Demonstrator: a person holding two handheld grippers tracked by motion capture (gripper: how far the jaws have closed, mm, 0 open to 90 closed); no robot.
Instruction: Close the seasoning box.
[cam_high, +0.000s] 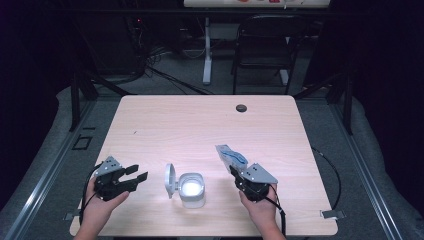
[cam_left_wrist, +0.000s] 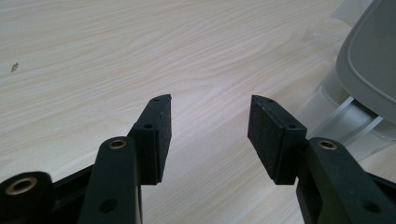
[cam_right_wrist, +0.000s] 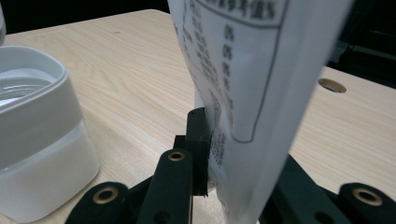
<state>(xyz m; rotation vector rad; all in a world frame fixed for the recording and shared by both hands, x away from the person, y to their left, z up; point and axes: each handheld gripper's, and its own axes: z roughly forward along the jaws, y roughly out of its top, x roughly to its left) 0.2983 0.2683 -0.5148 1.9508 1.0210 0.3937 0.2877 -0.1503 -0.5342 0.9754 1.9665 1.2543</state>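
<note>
the right gripper view brings the packet (cam_right_wrist: 252, 93) close enough to show rows of black print in a ruled box, too blurred to read. the right tongs (cam_high: 239, 174) clamp its lower end; it stands near the tabletop's (cam_high: 200, 125) near edge. the left tongs (cam_left_wrist: 209, 135) gape wide, holding nothing, just beside the open white container (cam_high: 191, 189).

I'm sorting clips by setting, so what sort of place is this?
Most likely a lab or workshop set up for recording, not a home. A bare wooden table with a cable hole stands on grey carpet, loose cables run across the floor behind it, and a folding chair sits beside a desk leg, with dark surroundings.
</note>
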